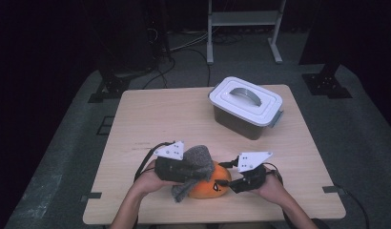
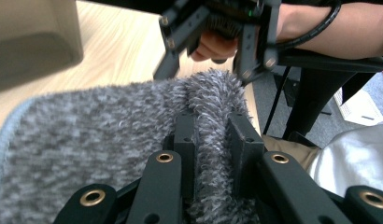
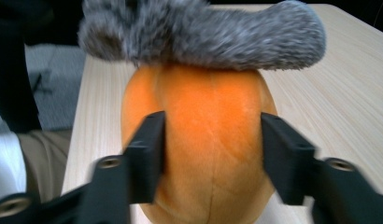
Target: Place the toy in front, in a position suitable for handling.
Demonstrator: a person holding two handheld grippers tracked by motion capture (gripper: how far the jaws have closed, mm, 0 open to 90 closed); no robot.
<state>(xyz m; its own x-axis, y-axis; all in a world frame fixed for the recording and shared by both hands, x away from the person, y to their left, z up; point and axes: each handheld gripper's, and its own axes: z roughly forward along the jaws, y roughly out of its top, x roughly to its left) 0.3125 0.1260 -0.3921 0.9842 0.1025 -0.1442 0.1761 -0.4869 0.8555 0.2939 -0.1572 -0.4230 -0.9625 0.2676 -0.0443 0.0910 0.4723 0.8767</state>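
left gripper (image 1: 184, 168): jaws clamped on a fold of the grey fuzzy cloth (image 1: 196, 162) | right gripper (image 1: 230, 180): jaws spread either side of the orange plush pumpkin (image 1: 209, 187), pad contact cannot be told | cloth draped over pumpkin top | pumpkin at 6 o'clock on table (image 1: 150, 114) | lidded container (image 1: 245, 107) at 1 o'clock

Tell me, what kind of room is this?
Probably a lab or recording studio: dark curtained walls, cables trailing over grey carpet, metal stand feet bolted around one bare wooden table.
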